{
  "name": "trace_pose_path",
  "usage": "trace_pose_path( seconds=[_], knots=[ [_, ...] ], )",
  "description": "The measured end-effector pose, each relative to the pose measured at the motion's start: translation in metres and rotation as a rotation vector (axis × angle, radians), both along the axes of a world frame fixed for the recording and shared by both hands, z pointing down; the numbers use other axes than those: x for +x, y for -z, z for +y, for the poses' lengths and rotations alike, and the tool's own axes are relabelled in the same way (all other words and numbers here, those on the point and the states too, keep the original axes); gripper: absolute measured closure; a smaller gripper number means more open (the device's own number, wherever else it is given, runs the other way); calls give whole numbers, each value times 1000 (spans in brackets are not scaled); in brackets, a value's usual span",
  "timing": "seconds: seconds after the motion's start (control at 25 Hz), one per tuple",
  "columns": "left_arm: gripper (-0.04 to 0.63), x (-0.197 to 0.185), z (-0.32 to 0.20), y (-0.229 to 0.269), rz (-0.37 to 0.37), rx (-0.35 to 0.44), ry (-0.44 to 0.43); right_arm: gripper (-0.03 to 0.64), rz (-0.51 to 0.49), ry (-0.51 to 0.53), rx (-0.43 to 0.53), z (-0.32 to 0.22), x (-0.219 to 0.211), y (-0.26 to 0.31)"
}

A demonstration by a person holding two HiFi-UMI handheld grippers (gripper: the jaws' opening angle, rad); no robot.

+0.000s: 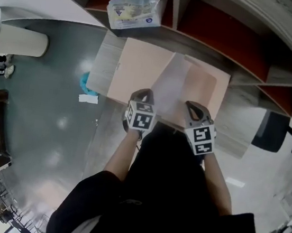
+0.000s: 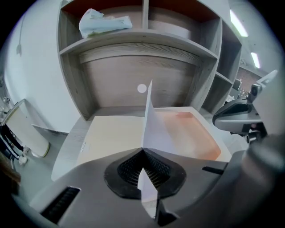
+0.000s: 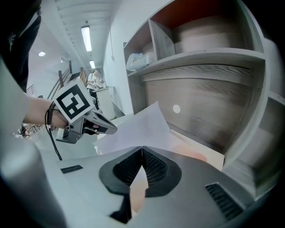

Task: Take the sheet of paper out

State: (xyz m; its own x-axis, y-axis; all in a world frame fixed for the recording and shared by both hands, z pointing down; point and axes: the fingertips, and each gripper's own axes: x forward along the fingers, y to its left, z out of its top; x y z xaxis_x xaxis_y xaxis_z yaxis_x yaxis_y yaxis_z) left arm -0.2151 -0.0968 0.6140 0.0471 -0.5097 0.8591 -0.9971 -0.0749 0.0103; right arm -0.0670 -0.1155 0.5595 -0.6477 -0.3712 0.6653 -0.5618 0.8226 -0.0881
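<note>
Paper (image 2: 156, 131) stands edge-on, lifted off the pink sleeve (image 2: 196, 133) on the desk (image 2: 67, 144), because the left gripper (image 2: 143, 149) is clamped on its near edge. Right gripper (image 3: 141, 148), jaws closed, seems to pinch the sleeve's near edge, likely to anchor it.

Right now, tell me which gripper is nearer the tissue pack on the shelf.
Left. The left gripper sits below the tissue pack, slightly to its right; the right gripper is farther right, across the open folder.
</note>
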Motion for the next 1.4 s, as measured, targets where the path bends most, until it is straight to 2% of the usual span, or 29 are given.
trace_pose_path(
  seconds=[0.52, 0.8, 1.0, 1.24, 1.28, 1.32, 1.36, 1.4],
  knots=[
    [552, -18, 20, 30, -85, 8, 71, 599, -103, 43, -50, -8, -17, -20],
    [552, -18, 22, 65, -169, 59, 15, 598, -138, 54, -73, -8, -24, -23],
    [552, -2, 25, 94, -163, 93, -36, 597, -173, 73, -131, -1, -25, -30],
    [552, 4, 25, 127, -157, 143, -28, 594, -250, 36, -181, -11, -32, -49],
    [552, 4, 25, 130, -150, 147, -23, 561, -259, 37, -195, -12, -35, -55],
    [552, 5, 25, 132, -139, 151, -18, 473, -272, 39, -218, -13, -38, -59],
    [552, 6, 25, 135, -130, 158, -14, 419, -294, 39, -243, -14, -41, -61],
    [552, 7, 25, 139, -125, 165, -14, 407, -323, 37, -265, -17, -43, -61]
  ],
)
